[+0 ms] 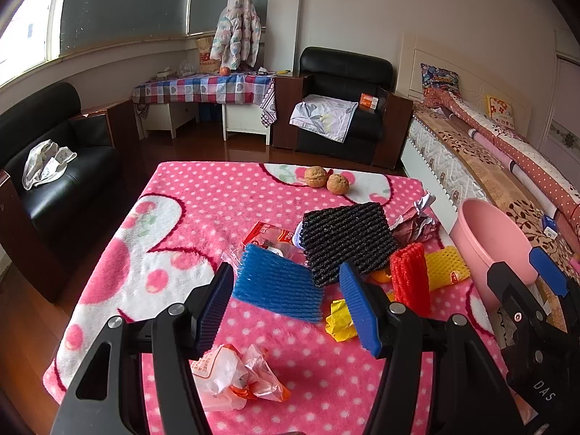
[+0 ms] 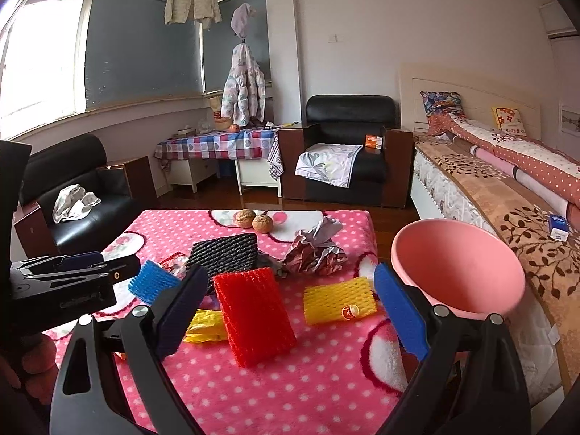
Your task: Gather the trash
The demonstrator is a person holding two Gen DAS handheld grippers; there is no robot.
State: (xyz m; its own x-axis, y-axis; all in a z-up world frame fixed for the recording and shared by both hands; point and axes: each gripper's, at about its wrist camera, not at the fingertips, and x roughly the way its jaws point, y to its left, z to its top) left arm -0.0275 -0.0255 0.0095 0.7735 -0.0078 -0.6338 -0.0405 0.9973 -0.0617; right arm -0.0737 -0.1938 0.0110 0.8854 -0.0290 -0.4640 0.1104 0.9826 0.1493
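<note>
The left gripper (image 1: pixel 290 308) is held with its jaws spread wide and nothing between them, above a pink polka-dot blanket (image 1: pixel 174 217) that covers the table. Just below its left finger a crumpled clear-and-orange plastic wrapper (image 1: pixel 235 377) is seen; ahead, between the fingers, a blue foam net (image 1: pixel 279 286) lies flat, with a black foam net (image 1: pixel 348 239) propped against it and a yellow wrapper (image 1: pixel 339 320) beside the right finger.

The right gripper (image 2: pixel 290 311) is likewise held fully open and empty. A red foam net (image 2: pixel 253 315) lies directly between its fingers (tilted, one edge raised), flanked by the yellow wrapper (image 2: pixel 206 326) on the left and a yellow foam net (image 2: pixel 339 301) on the right. Farther out, crumpled foil paper (image 2: pixel 315 250) and two walnuts (image 2: pixel 253 220) rest on the blanket.

A pink basin (image 2: pixel 460 272) is seen at the table's right edge, just beside the right finger; whether it rests on the table cannot be told. Black armchairs and a bed (image 2: pixel 507 195) occupy the background.
</note>
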